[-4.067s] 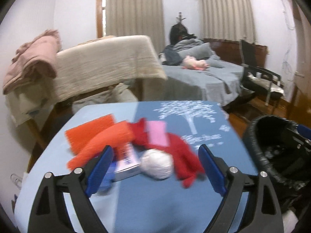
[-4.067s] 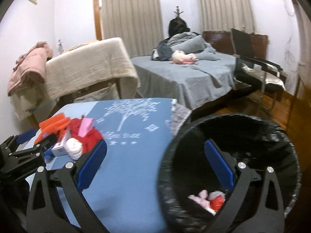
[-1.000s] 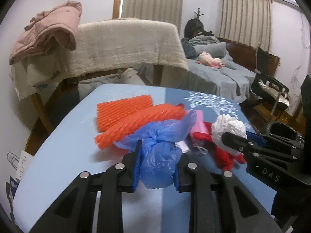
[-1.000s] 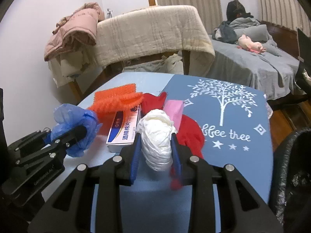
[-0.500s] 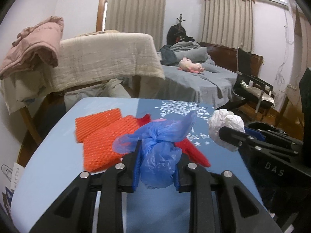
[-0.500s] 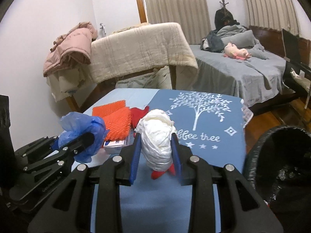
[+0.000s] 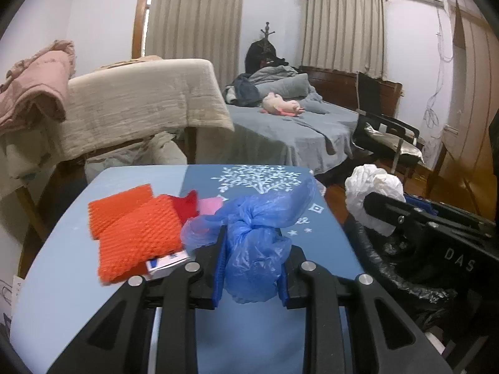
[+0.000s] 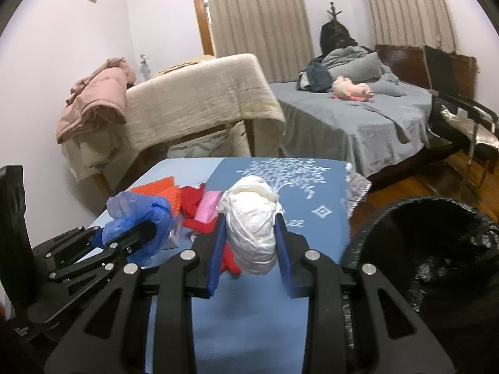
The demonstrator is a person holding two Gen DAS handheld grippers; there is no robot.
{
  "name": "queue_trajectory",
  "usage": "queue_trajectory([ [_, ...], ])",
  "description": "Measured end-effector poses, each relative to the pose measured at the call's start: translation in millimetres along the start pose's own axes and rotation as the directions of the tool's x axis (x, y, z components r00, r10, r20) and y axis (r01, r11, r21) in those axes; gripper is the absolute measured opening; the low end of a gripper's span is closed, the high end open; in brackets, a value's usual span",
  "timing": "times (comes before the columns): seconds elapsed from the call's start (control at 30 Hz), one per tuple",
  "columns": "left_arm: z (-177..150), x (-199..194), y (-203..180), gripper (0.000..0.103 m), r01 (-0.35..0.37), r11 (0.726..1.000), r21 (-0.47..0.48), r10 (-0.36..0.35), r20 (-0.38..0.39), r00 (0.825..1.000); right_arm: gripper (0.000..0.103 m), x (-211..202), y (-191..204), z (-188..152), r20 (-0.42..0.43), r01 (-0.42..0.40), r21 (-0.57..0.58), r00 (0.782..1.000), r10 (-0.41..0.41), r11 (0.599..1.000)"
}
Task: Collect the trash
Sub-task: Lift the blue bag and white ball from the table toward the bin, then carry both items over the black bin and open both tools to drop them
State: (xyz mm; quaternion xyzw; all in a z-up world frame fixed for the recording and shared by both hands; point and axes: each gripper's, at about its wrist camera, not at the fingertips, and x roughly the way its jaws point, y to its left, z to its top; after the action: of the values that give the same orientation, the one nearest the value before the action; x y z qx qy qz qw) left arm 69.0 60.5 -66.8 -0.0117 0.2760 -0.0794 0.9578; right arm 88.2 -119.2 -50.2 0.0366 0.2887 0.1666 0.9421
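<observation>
My left gripper (image 7: 251, 265) is shut on a crumpled blue plastic bag (image 7: 254, 243), held above the blue table (image 7: 78, 286). My right gripper (image 8: 249, 243) is shut on a white crumpled wad (image 8: 252, 233), which also shows in the left wrist view (image 7: 371, 193) above the rim of the black-lined bin (image 7: 386, 268). The bin (image 8: 436, 255) stands off the table's right edge. The blue bag and left gripper also show at the left of the right wrist view (image 8: 140, 221).
On the table lie orange foam netting (image 7: 134, 233), a red cloth (image 7: 187, 205), a pink piece (image 7: 209, 205) and a small box (image 7: 168, 261). Beyond are a draped bench (image 7: 140, 99), a bed (image 7: 296, 124) and a chair (image 7: 386, 137).
Both grippers have carried their loads to the right, away from the pile. The white wad now hangs by the bin's rim and the bin fills more of the right wrist view.
</observation>
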Motion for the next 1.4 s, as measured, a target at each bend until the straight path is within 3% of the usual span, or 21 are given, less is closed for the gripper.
queue_trajectory([
  [0.43,14,23,-66,0.027,0.128,0.989,0.070,-0.128,-0.008,0.992,0.030,-36,-69,-8,0.027,0.157,0.065,0.987,-0.159,0.986],
  [0.83,23,46,-151,0.027,0.257,0.952,0.165,-0.256,-0.029,0.966,0.030,-76,-151,-29,0.037,0.316,0.149,0.945,-0.324,0.937],
  [1.4,16,84,-227,0.027,0.375,0.905,0.201,-0.360,-0.105,0.927,0.032,-99,-216,-52,0.007,0.420,0.213,0.902,-0.432,0.882],
])
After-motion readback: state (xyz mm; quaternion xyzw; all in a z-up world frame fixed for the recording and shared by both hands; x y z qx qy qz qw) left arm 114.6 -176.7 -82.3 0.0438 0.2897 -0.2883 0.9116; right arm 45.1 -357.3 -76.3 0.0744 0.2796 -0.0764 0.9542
